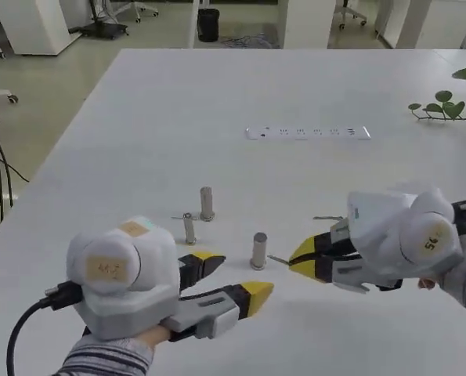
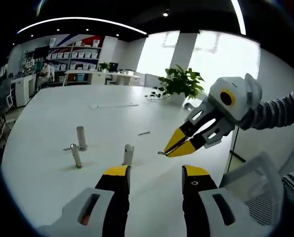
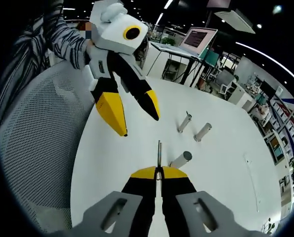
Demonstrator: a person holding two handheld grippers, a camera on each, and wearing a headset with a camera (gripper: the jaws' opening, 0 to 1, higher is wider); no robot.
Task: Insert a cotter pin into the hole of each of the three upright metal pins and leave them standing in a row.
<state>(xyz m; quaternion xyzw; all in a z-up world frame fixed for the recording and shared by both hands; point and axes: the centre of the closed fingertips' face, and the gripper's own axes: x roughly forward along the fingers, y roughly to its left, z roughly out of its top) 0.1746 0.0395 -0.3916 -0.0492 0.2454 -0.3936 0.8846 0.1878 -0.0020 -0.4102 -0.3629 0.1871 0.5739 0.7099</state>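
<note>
Cotter pin [image 1: 278, 259]: clamped at its right end between the shut tips of the right gripper [image 1: 299, 260]; its free end is pointed left at the nearest metal pin [image 1: 259, 251] and is held just short of it.
Right gripper view: the cotter pin [image 3: 159, 154] is seen jutting straight out from the closed jaws, with the nearest metal pin [image 3: 181, 159] just beside its tip; it is not yet entered.
Left gripper [image 1: 244, 274]: jaws apart, nothing held; it is kept near and left of the nearest metal pin, with its tips directed toward it.
Middle metal pin [image 1: 189, 229]: upright, left of the nearest one; a thin cross-piece [image 1: 180, 217] is seen near its top and is judged to be a cotter pin already fitted.
Far metal pin [image 1: 207, 204]: upright, just behind the middle one; no cotter pin can be made out in it.
Spare cotter pin [image 1: 327, 218]: laid flat on the white table [image 1: 139, 117], right of the three pins and just beside the right gripper.
Step in hand: the approach for insertion into the nearest metal pin, probably the second of three.
Next move: the hole cannot be made out, so the tip is to be matched to it in height and direction and then pushed through. The left gripper is best closed on the pin's body first, so that the pin is not toppled.
</note>
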